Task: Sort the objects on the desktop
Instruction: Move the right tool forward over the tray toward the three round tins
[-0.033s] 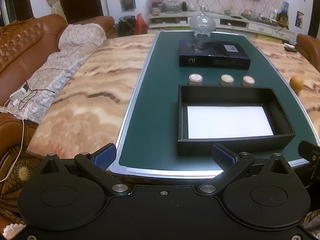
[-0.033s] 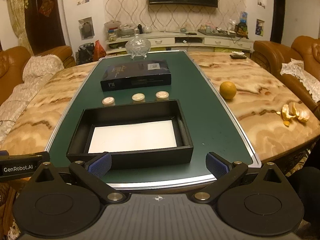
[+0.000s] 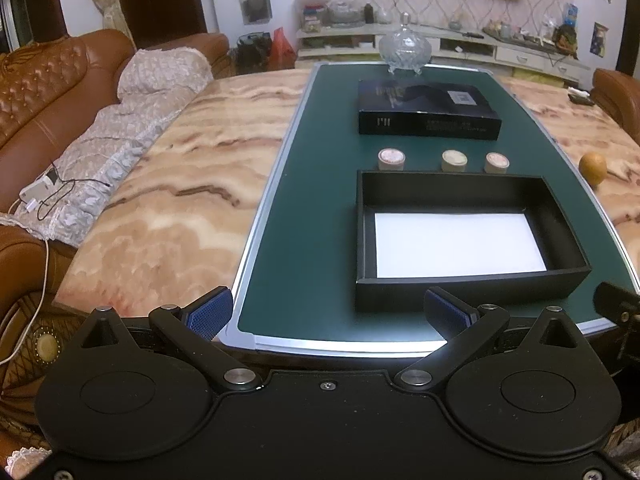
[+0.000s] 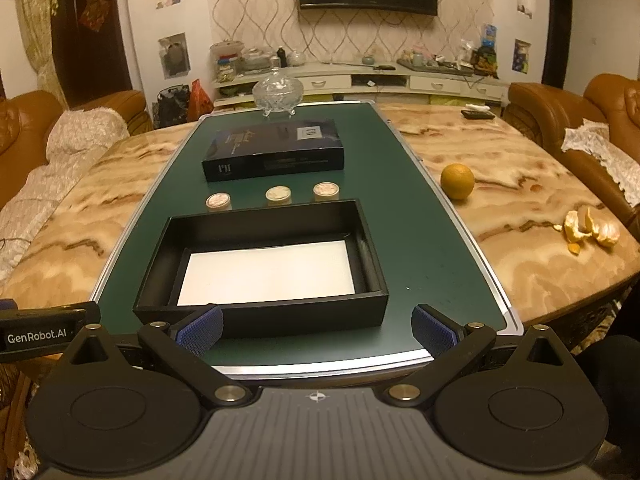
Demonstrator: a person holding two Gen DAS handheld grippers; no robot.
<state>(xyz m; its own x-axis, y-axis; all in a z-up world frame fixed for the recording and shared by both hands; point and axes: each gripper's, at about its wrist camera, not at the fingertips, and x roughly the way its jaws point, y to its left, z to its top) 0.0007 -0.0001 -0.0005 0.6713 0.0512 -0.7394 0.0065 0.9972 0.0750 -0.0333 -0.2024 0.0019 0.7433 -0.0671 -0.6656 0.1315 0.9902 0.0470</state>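
Note:
An open black box (image 3: 468, 296) with a white bottom sits on the green mat (image 3: 316, 216); it also shows in the right wrist view (image 4: 260, 316). Three small round tins (image 3: 454, 160) stand in a row just behind it, also seen from the right (image 4: 278, 195). A dark flat lid box (image 3: 428, 114) lies behind the tins, also in the right wrist view (image 4: 274, 154). My left gripper (image 3: 330, 314) is open and empty at the mat's near edge, left of the box. My right gripper (image 4: 318, 330) is open and empty in front of the box.
A glass lidded bowl (image 4: 277, 94) stands at the mat's far end. An orange (image 4: 457, 181) and orange peel (image 4: 588, 232) lie on the marble table (image 4: 520, 216) to the right. Brown sofas flank the table; a phone with cable (image 3: 38, 192) lies on the left one.

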